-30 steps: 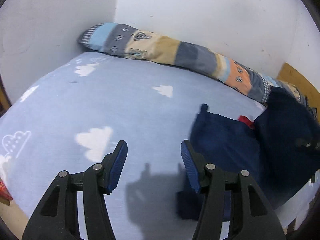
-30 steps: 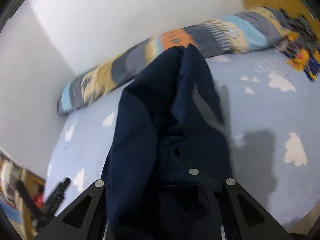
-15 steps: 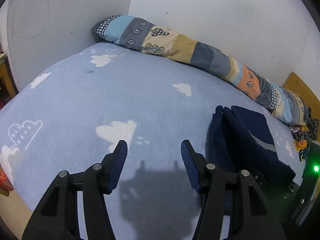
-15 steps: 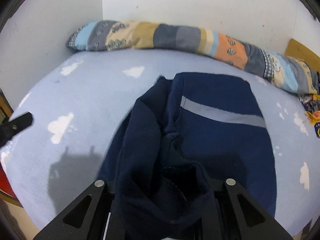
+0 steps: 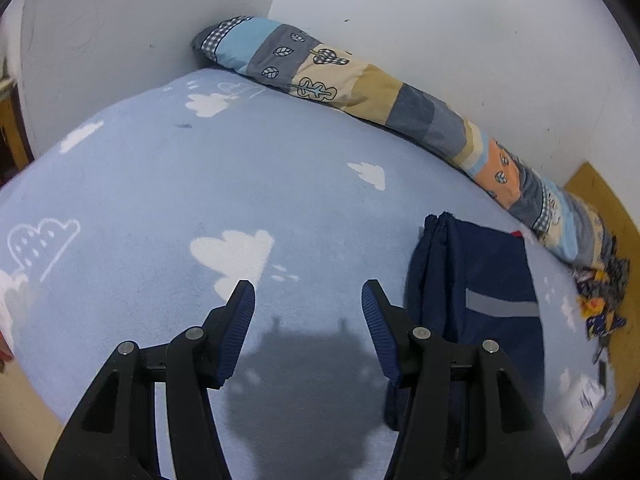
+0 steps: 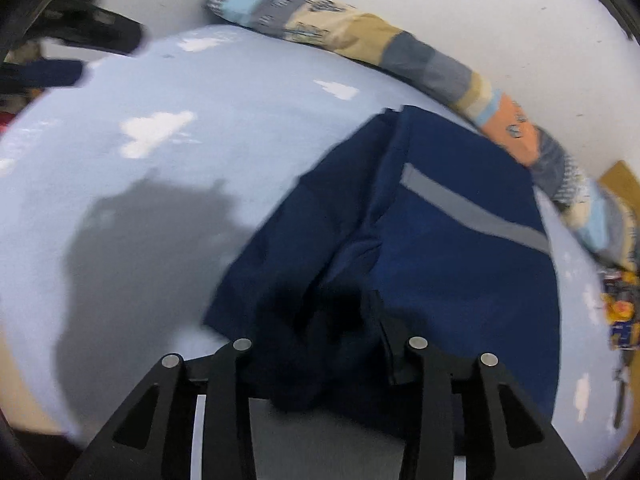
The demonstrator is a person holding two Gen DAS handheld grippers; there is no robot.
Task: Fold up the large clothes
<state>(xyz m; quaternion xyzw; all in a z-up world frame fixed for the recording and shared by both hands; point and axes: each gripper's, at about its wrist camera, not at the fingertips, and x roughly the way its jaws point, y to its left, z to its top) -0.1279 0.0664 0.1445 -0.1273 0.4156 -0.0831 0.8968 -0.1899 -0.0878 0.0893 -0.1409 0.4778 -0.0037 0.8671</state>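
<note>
A folded navy garment point(image 5: 476, 280) with a grey stripe lies on the right side of the light blue bed cover point(image 5: 240, 184). It also shows in the right wrist view point(image 6: 440, 240). My left gripper point(image 5: 308, 300) is open and empty, just left of the garment, above the bed. My right gripper point(image 6: 324, 336) sits at the garment's near edge. Bunched navy cloth covers its fingertips, so whether it holds the cloth is hidden. The other gripper point(image 6: 44, 72) shows at the far left of the right wrist view.
A long patchwork bolster point(image 5: 400, 96) lies along the white back wall point(image 5: 460, 20). A colourful crumpled cloth point(image 5: 600, 296) lies at the far right by a wooden board point(image 5: 600, 196). The bed's near edge is just below both grippers.
The right gripper has lowered the garment from hanging to lying folded on the bed. The left gripper has stayed open and shifted slightly; the garment's stripe now faces up.
</note>
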